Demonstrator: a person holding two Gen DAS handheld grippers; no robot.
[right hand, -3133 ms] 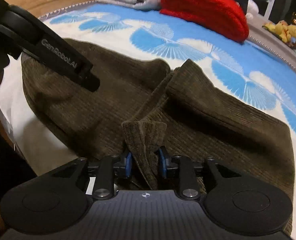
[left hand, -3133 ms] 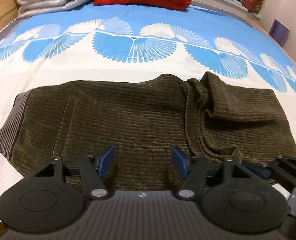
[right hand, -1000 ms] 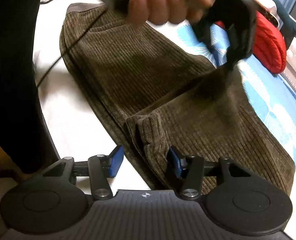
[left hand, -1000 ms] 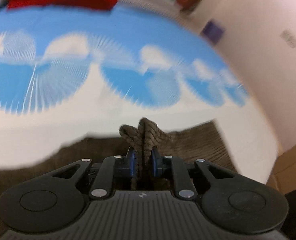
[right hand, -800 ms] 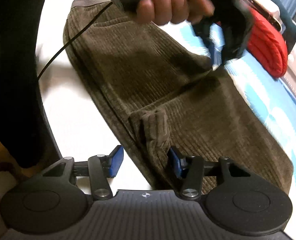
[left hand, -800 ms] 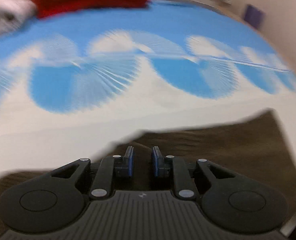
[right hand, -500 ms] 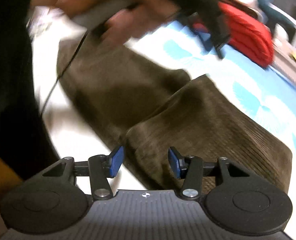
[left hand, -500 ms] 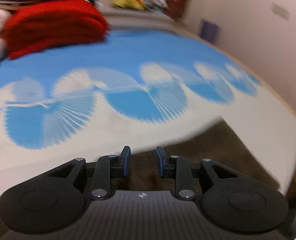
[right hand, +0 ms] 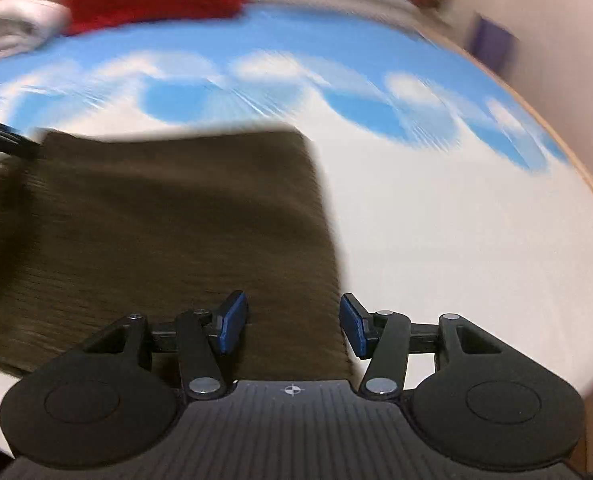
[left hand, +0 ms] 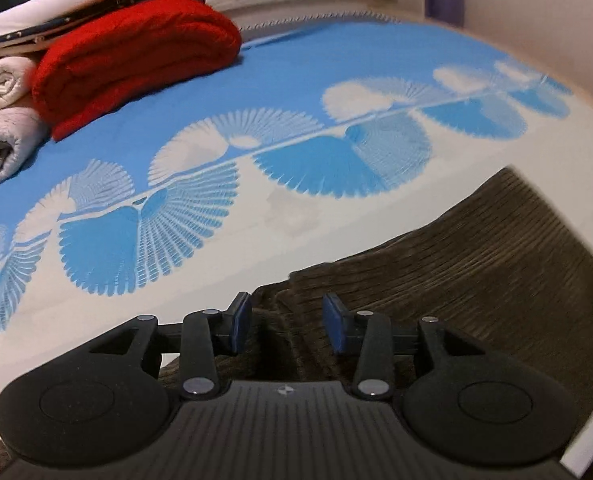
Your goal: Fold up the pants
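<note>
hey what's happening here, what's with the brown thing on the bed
A person with a pair of tongs in each hand is folding brown corduroy pants on a bed with a blue and white fan-print cover. Both the left tongs and the right tongs are open just above the fabric, gripping nothing. In the right view the pants lie as a fairly flat rectangle, though that view is blurred. A red blanket and white bedding are stacked at the far end.

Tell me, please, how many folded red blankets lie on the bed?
1: the red blanket lies at the bed's far left, beside the white bedding. Others may sit out of view.
</note>
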